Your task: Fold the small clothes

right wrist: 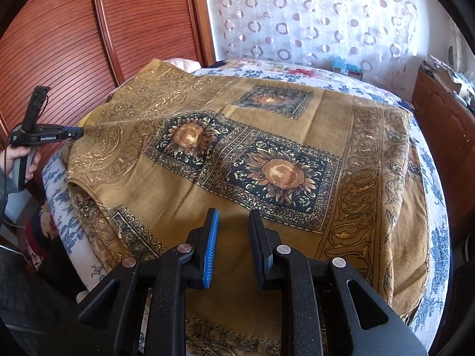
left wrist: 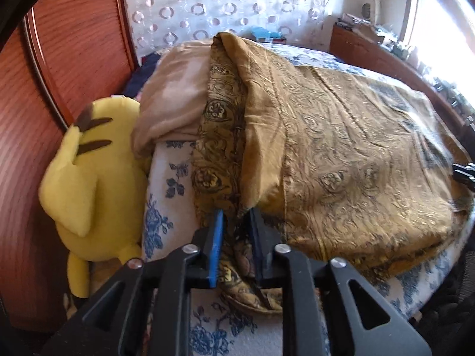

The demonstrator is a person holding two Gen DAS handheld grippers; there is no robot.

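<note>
A mustard-gold scarf with dark sunflower squares [right wrist: 267, 160] lies spread over the bed. In the left wrist view my left gripper [left wrist: 236, 215] is shut on a bunched edge of the scarf [left wrist: 341, 154], lifting a fold of it. The left gripper also shows at the left of the right wrist view [right wrist: 78, 132], pinching the scarf's left edge. My right gripper [right wrist: 233, 216] hovers just above the near part of the scarf, jaws open with nothing between them. Its tip shows at the right edge of the left wrist view [left wrist: 464, 172].
The bed has a white sheet with blue flowers [left wrist: 166, 207]. A yellow plush toy [left wrist: 89, 184] and a beige pillow [left wrist: 175, 101] sit at the bed's left side by a wooden wardrobe [right wrist: 89, 29]. A wooden cabinet [right wrist: 439, 118] stands on the right.
</note>
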